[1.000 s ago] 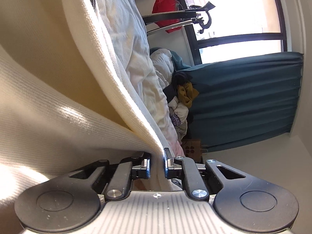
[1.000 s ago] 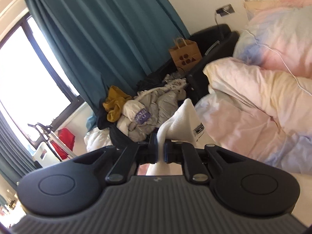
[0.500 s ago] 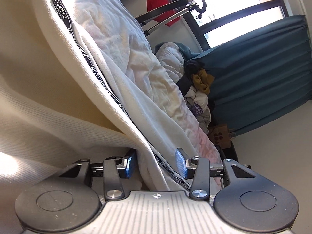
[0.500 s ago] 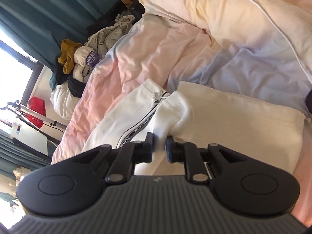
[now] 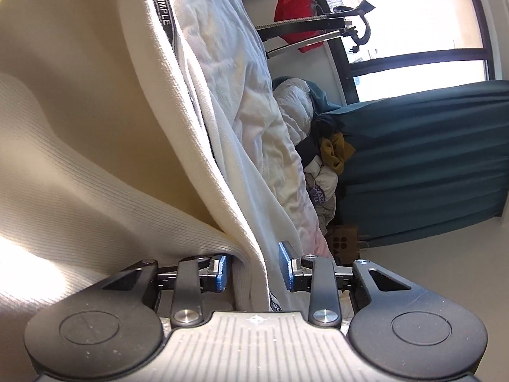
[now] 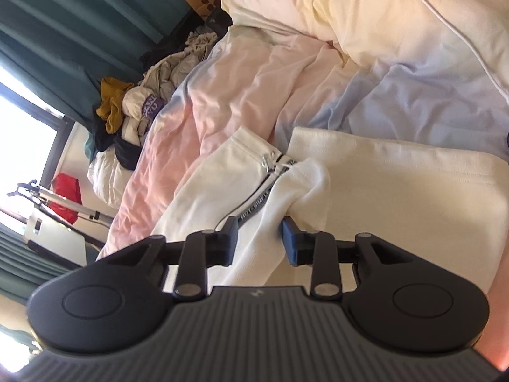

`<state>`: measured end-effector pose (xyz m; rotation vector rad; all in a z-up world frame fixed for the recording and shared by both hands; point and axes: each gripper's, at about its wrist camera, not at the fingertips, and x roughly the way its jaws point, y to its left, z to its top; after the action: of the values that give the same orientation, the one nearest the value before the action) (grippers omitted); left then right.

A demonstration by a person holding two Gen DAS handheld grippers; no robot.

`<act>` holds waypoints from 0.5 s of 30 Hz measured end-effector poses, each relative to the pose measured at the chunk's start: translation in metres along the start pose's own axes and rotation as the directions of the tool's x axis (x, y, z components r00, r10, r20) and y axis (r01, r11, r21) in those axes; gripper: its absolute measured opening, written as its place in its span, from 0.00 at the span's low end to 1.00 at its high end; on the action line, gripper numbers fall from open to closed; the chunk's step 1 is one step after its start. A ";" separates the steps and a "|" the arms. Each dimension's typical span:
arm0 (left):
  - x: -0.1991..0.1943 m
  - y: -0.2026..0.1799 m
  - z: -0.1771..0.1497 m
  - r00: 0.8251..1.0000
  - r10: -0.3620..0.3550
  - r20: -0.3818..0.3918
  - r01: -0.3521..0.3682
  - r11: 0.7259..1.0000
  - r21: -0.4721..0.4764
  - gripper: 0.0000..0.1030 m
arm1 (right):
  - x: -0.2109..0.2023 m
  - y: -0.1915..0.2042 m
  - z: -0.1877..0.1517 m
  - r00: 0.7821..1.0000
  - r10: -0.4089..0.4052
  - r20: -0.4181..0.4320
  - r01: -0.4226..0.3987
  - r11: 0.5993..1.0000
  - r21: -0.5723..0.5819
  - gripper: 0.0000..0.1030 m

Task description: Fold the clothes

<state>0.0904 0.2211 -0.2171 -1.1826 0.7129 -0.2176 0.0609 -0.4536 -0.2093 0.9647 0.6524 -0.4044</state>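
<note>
We see the white zip jacket (image 6: 203, 187) lying folded on the bed (image 6: 241, 89); our right gripper (image 6: 259, 238) has its fingers (image 6: 230, 227) spread apart, a fold of sleeve lying loose between them; our left gripper (image 5: 253, 265) is likewise parted around the jacket's hem (image 5: 241, 238), gripping nothing; a clothes pile (image 6: 143, 108) sits beside the curtain (image 6: 63, 25).

Black left tongs (image 5: 253, 269) and right tongs (image 6: 259, 238): blue-padded fingers (image 5: 220, 272), silver screws, ribbed grey housings.
</note>
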 end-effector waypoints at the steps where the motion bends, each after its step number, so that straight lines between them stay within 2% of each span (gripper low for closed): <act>1: -0.002 0.001 0.003 1.000 -0.004 -0.002 0.004 1.000 -0.013 0.32 | 0.003 0.004 0.001 1.000 -0.013 0.017 0.013 1.000 -0.007 0.13; 4: -0.009 -0.002 0.008 1.000 -0.029 0.007 0.029 1.000 0.004 0.32 | 0.012 0.024 0.008 0.998 -0.043 0.051 0.045 0.998 -0.043 0.07; 8: -0.006 -0.005 0.010 0.999 -0.043 0.013 0.042 0.998 0.038 0.31 | 0.010 0.066 0.023 0.991 0.037 0.131 -0.023 0.994 -0.103 0.06; 9: -0.006 -0.004 0.011 0.999 -0.044 0.013 0.043 0.998 0.036 0.30 | 0.010 0.081 0.029 0.988 0.054 0.148 -0.037 0.993 -0.114 0.06; 11: -0.005 -0.001 0.011 0.999 -0.045 0.014 0.045 0.998 0.032 0.17 | 0.013 0.113 0.041 0.983 0.073 0.170 -0.050 0.989 -0.139 0.06; 13: -0.004 0.001 0.012 0.999 -0.047 0.014 0.047 0.999 0.028 0.16 | 0.015 0.156 0.052 0.976 0.101 0.192 -0.067 0.983 -0.172 0.06; 15: -0.003 0.003 0.013 0.999 -0.049 0.015 0.048 0.999 0.023 0.15 | 0.011 0.196 0.059 0.963 0.163 0.216 -0.117 0.971 -0.210 0.06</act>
<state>0.0956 0.2336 -0.2165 -1.1794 0.6669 -0.2562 0.2037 -0.4030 -0.0710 0.7572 0.3995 -0.3146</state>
